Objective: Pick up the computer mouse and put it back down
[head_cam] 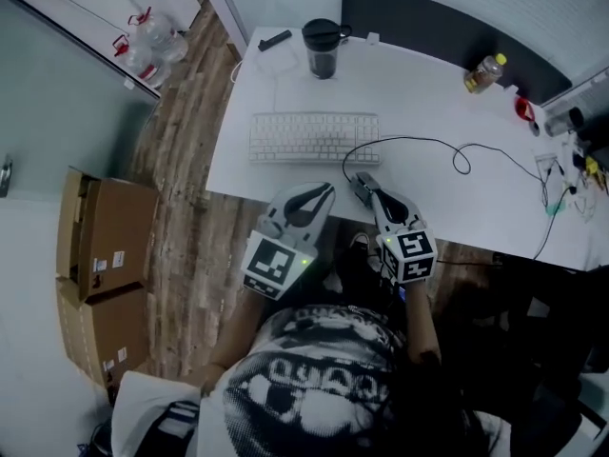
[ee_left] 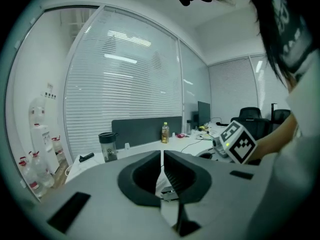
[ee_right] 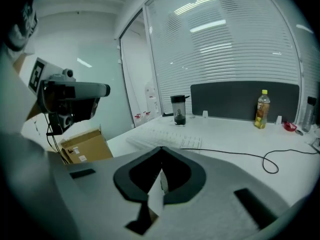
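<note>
At desk's near edge, head view: computer mouse (head_cam: 363, 186) is lying below keyboard (head_cam: 314, 136), its long axis and cable end pointing away from the person. Right gripper (head_cam: 380, 198) is hovering at its rear, left gripper (head_cam: 326, 191) beside. Cardboard box (head_cam: 109, 246) labels are reading too small.
Left gripper view: jaws are pressing together, empty.
Right gripper view: jaws are pressing together, empty; bottle (ee_right: 261, 109) label is showing illegible.

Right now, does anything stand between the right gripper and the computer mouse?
Nothing visible does. The right gripper, jaws shut, is right behind the computer mouse near the front edge of the desk; the keyboard lies farther back.
</note>
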Action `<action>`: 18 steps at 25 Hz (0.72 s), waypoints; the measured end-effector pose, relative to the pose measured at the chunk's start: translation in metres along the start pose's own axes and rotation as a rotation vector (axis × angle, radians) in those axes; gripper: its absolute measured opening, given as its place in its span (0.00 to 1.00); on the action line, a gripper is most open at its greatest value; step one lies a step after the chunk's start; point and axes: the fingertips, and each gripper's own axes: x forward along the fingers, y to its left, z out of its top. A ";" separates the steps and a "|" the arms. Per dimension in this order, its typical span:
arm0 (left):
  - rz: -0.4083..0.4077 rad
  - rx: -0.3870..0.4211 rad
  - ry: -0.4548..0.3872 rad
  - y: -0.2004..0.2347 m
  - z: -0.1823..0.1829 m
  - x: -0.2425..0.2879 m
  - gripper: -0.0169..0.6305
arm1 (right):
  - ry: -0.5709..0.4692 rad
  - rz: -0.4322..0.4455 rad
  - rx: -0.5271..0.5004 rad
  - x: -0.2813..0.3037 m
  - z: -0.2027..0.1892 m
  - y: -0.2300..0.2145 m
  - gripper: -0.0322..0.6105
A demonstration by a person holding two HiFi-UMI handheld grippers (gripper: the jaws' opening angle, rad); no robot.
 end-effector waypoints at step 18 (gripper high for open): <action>0.203 -0.034 0.064 -0.006 -0.004 0.019 0.05 | 0.227 0.179 -0.075 0.079 -0.091 -0.020 0.53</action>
